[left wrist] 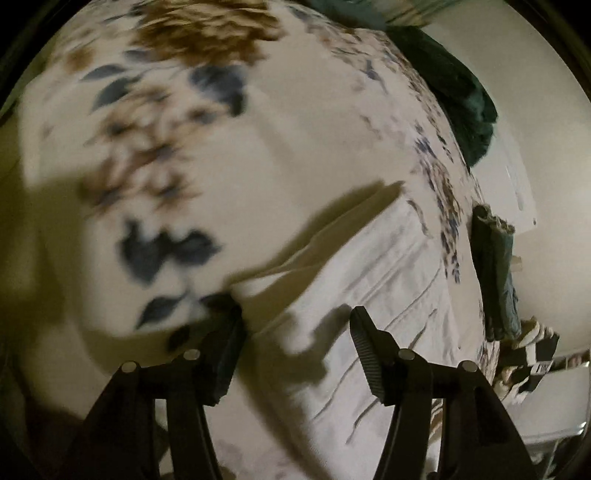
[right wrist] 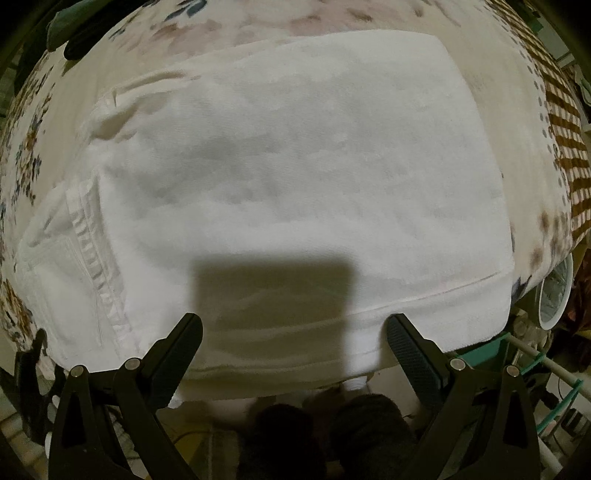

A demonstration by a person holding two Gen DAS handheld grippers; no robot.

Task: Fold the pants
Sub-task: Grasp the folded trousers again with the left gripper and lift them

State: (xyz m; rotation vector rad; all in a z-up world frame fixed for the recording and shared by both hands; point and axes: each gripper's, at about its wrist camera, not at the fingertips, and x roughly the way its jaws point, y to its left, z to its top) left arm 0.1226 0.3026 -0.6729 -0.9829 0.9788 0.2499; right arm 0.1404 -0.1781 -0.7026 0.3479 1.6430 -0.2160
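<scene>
The white pants (right wrist: 295,177) are laid sideways just beyond the right gripper (right wrist: 293,325), whose jaws are held apart, empty.

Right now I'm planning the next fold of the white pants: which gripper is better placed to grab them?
Right. The right gripper is open, squarely over the pants' near edge. The left gripper sits at one end, its view blurred.

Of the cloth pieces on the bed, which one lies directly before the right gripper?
The white pants, plain and folded flat; the dark green cloth lies far away.
</scene>
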